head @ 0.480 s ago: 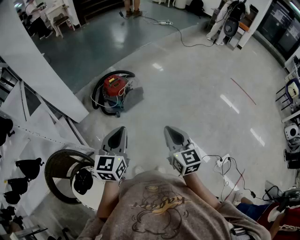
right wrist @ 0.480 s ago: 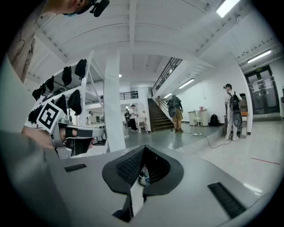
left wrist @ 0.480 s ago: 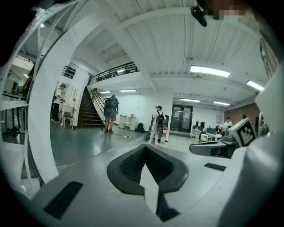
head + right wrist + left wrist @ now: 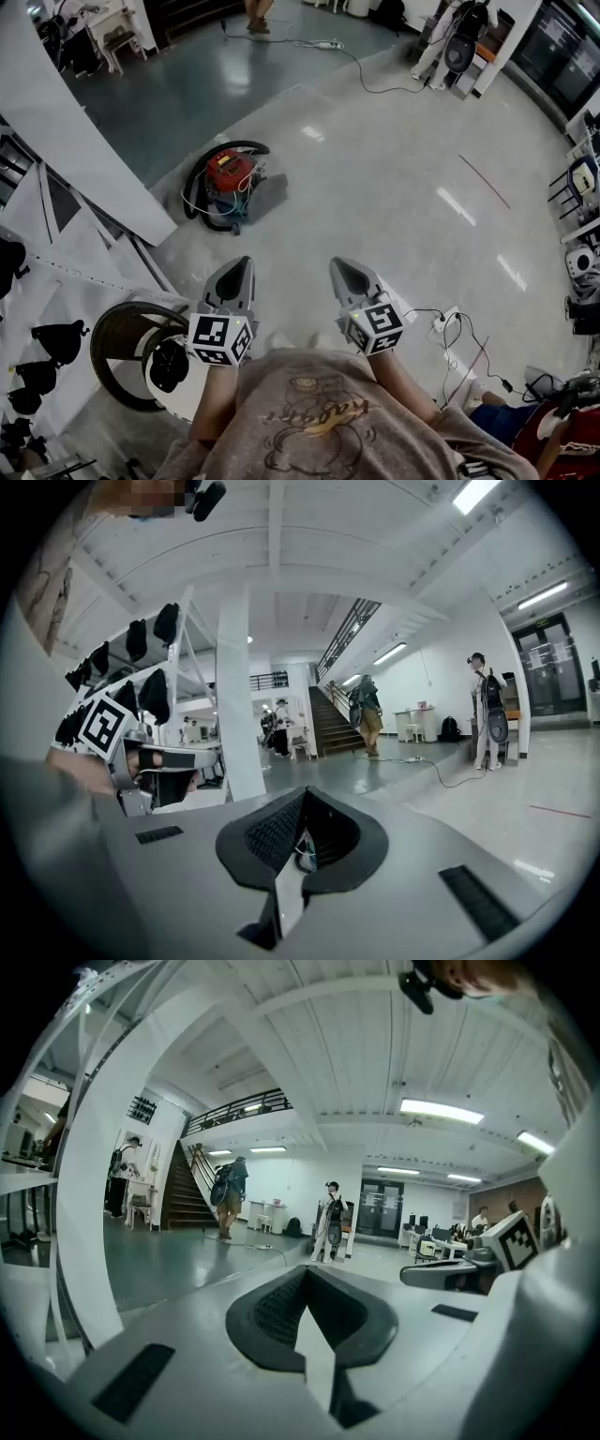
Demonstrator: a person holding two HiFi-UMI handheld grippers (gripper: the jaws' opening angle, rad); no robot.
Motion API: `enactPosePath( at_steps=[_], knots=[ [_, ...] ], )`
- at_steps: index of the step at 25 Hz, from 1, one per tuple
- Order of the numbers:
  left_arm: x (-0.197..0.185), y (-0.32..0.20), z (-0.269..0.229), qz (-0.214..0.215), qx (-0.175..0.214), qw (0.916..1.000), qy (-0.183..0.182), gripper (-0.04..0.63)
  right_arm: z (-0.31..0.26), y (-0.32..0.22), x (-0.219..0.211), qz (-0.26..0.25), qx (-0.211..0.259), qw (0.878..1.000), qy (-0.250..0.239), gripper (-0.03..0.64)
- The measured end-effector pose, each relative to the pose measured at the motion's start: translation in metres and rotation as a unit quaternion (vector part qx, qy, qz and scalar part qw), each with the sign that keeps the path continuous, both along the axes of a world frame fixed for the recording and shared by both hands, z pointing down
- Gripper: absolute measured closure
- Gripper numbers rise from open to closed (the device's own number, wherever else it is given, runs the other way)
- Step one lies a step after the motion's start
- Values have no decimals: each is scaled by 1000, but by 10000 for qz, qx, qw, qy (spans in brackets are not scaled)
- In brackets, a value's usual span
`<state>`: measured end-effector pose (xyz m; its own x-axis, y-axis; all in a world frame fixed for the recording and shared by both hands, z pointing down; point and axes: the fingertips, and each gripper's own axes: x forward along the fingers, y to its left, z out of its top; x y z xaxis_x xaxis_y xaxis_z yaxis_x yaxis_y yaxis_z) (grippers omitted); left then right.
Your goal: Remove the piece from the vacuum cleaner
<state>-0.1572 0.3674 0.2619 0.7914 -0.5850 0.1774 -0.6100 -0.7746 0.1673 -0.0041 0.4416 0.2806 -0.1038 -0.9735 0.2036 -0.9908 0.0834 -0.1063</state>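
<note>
Jaws on both tools are pressed fully together, and we hold nothing in either. Our left gripper [image 4: 238, 266] and right gripper [image 4: 340, 268] sit side by side in front of our chest, tips pointing out over the pale glossy floor [image 4: 394, 187].

The vacuum cleaner [image 4: 228, 174], red-bodied with a black hose [image 4: 199, 183] looped round it, stands on that floor well ahead of the closed tips. It is a little to the left of the left gripper's line and well apart from both. It rests at the edge of a grey mat [image 4: 270, 195]. Any label on its body is too small for us to read.

Behind the jaws, the left marker cube [image 4: 221, 337] and right marker cube [image 4: 375, 325] carry black-and-white square patterns. The script print on our shirt [image 4: 319, 412] is too blurred to read. A white power strip [image 4: 441, 323] with cables lies to the right of the right gripper. Far beyond the left jaws, the left gripper view shows a staircase [image 4: 183, 1199].
</note>
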Motion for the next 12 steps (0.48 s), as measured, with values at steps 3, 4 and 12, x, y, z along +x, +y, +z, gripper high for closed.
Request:
enactPosePath(
  at_steps=[3,4,12],
  knots=[
    [-5,-5,5,101,3,9999,-42,594,5,-4,-6,48,-51,9999,80,617],
    [-7,-6,8,124,-12,9999,-30,594,7,-5,-10,44,-70,9999,98,617],
    [-17,-25,21,312,-96,9995,50,594,24,-20,-24,274,-117,9996,-27,617]
  ],
)
